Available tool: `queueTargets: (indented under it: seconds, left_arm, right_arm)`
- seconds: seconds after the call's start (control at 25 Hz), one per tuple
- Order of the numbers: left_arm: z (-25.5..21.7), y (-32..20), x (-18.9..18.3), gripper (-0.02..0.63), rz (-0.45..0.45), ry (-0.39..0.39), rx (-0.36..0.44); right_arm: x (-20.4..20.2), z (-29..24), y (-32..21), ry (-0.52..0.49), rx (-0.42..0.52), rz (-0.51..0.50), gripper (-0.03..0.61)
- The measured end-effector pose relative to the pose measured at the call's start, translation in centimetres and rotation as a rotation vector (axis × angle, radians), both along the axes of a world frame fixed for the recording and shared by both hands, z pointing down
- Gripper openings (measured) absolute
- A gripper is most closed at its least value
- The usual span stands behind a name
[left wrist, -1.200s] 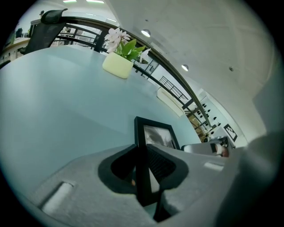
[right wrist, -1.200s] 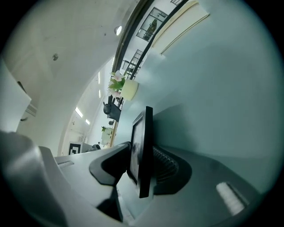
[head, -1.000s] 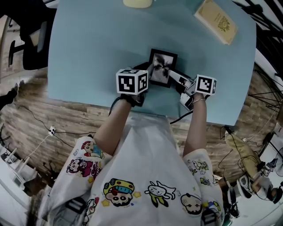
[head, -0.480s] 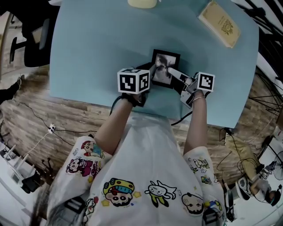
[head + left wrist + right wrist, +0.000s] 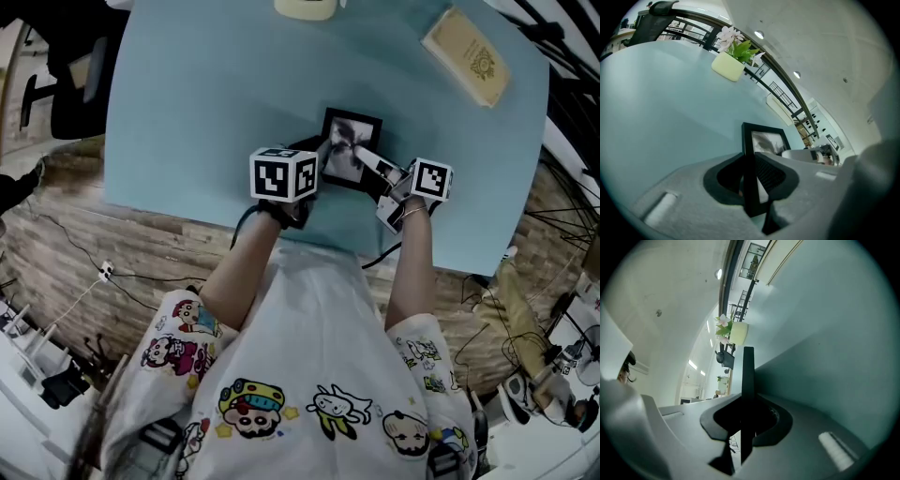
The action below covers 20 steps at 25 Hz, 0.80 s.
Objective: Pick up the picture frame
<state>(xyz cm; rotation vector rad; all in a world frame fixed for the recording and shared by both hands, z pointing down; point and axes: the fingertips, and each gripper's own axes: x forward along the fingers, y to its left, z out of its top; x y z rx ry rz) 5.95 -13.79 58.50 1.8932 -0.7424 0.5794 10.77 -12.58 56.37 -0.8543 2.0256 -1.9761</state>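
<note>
My picture frame (image 5: 359, 128) is small and black, with a grey, blurry picture inside. It is in the middle of the head view, face up. My left gripper (image 5: 319, 153) pinches one edge. My right gripper (image 5: 362, 154) is closing its jaws on the other edge.

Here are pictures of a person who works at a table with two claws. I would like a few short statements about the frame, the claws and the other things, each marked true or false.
1. The left claw has the frame between its jaws. True.
2. The right claw is away from the frame. False: the frame's edge stands between its jaws, which are closing on it.
3. A flower pot stands on the table. True.
4. The book lies under the frame. False: it lies apart from it, near the table's far right corner.
5. The table is red. False: it is light blue.
</note>
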Motion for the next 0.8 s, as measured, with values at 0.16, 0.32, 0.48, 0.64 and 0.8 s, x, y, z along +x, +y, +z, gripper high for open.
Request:
queueTargets:
  seconds: [0.16, 0.32, 0.48, 0.64, 0.8]
  left_arm:
    - [0.0, -0.1, 0.1, 0.071, -0.002, -0.009, 0.013]
    - [0.0, -0.1, 0.0, 0.072, -0.01, -0.013, 0.022]
    - [-0.1, -0.2, 0.1, 0.075, -0.014, -0.004, 0.017]
    - [-0.3, -0.2, -0.1, 0.084, -0.008, 0.013, 0.01]
    - [-1.1, -0.8, -0.6, 0.085, -0.03, 0.034, 0.025]
  right_arm:
    - [0.1, 0.1, 0.0, 0.001, -0.008, 0.01, 0.06]
    - [0.1, 0.2, 0.0, 0.004, -0.002, 0.014, 0.06]
    - [0.0, -0.3, -0.1, -0.002, 0.022, 0.016, 0.059]
    - [-0.2, -1.0, -0.1, -0.007, 0.043, 0.02, 0.055]
    - [-0.5, -1.9, -0.4, -0.001, 0.086, 0.016, 0.052]
